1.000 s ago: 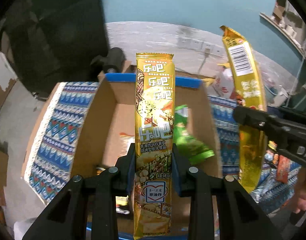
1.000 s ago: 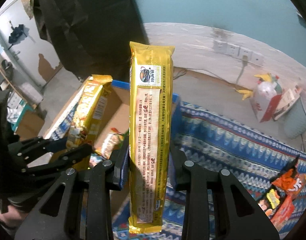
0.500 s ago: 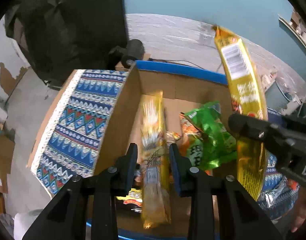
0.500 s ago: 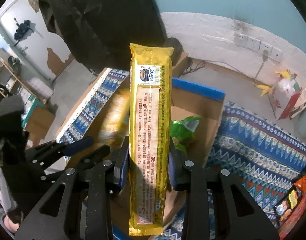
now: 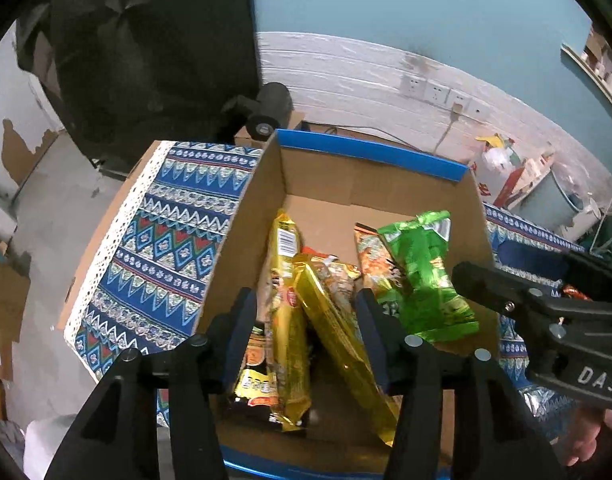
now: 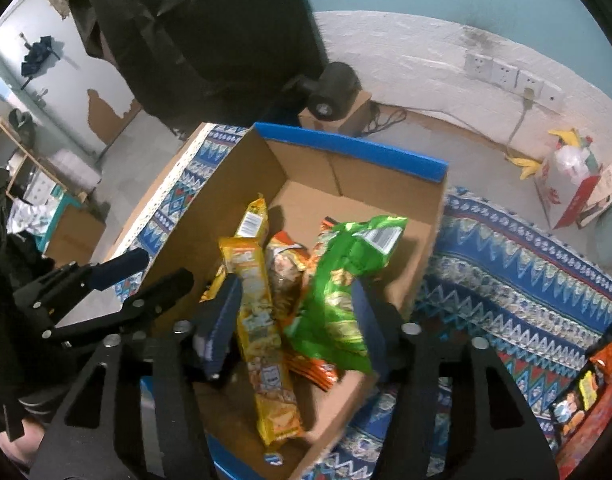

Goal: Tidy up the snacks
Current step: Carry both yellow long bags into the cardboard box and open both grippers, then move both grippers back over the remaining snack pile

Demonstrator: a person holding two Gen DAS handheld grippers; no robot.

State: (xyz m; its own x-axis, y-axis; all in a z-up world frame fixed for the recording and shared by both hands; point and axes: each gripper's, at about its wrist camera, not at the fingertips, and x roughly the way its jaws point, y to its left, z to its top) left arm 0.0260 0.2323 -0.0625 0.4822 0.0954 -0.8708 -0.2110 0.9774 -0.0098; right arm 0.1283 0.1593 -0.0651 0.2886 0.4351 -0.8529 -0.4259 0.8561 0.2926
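Above the cardboard box (image 5: 242,216): left gripper (image 5: 306,332) and right gripper (image 6: 294,312), jaws wide, empty; two gold packets (image 5: 286,320) inside beside green bag (image 5: 422,276), gathered for tidy storage.

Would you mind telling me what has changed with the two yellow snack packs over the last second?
Both were let go. The left gripper dropped its pack first, then the right gripper released the second; both yellow packs now lie in the cardboard box, and both grippers hang open above it. The box, the green bag and the patterned cloth stayed put.
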